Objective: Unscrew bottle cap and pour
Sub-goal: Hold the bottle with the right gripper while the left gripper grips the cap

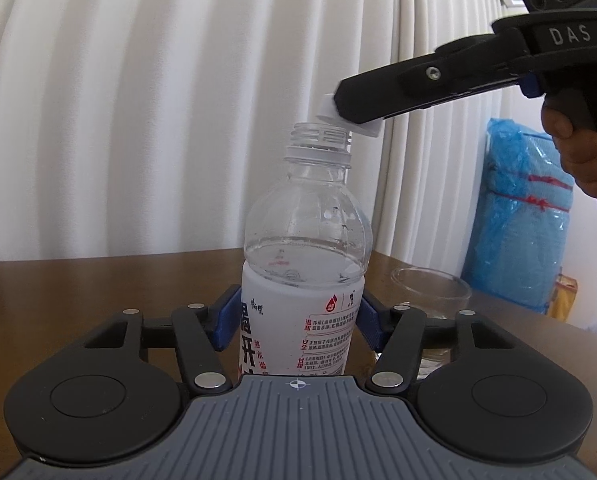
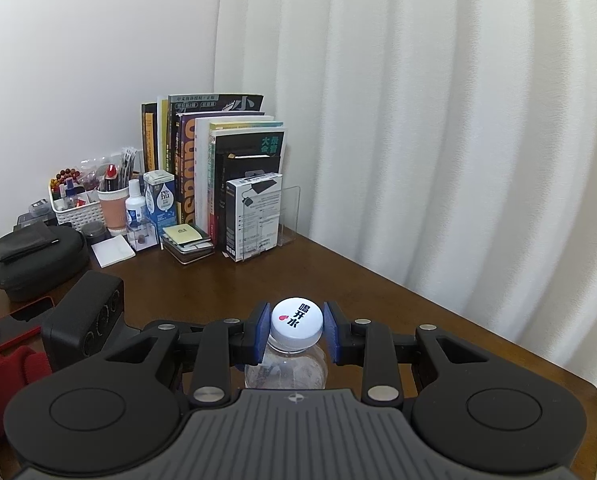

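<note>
Cap off the bottle
The left gripper [image 1: 296, 320] clamps the bottle [image 1: 302, 264] upright on the surface [image 1: 98, 292]; the right gripper [image 2: 296, 330] pinches the cap [image 2: 297, 322] tilted just above the bottle's neck.

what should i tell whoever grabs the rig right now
Left gripper: jaws shut on the bottle, which stands upright on the table.
Right gripper: jaws shut on the cap, tilted at the bottle's mouth with the threads exposed.
Glass: on the table, behind and to the right of the bottle in the left wrist view.
Done: cap unscrewed.
Left: carry the cap clear, then pour into the glass.
</note>
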Motion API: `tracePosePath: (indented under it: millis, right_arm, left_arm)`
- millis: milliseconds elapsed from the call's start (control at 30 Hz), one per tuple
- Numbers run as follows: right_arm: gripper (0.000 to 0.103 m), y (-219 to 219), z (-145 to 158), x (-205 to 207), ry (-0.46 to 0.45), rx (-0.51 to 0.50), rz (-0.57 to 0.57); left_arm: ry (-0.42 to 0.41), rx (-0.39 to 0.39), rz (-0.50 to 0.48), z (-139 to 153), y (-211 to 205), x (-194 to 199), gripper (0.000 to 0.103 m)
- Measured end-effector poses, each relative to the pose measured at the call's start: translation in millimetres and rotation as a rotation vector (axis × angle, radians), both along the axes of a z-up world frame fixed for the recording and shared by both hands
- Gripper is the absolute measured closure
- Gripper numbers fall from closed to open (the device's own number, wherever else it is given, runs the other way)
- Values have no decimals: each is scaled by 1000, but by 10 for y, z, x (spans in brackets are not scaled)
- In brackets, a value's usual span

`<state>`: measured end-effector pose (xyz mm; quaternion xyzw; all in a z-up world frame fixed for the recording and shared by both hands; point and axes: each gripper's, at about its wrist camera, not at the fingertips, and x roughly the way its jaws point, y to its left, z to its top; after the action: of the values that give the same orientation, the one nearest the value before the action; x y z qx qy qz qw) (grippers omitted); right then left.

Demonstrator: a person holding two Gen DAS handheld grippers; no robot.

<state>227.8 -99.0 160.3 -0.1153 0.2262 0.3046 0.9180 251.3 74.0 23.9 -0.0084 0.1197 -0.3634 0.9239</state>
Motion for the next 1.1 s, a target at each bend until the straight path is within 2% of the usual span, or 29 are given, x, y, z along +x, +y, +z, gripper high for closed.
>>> tracePosePath:
  millis: [700, 1100]
  right_arm:
    - [71, 63, -23, 139, 47, -3, 23]
    - [71, 93, -17, 122, 24, -35, 38]
  left_arm:
    - [-7, 20, -1, 2, -20, 37, 44]
    - [-4, 25, -2, 13, -6, 64, 44]
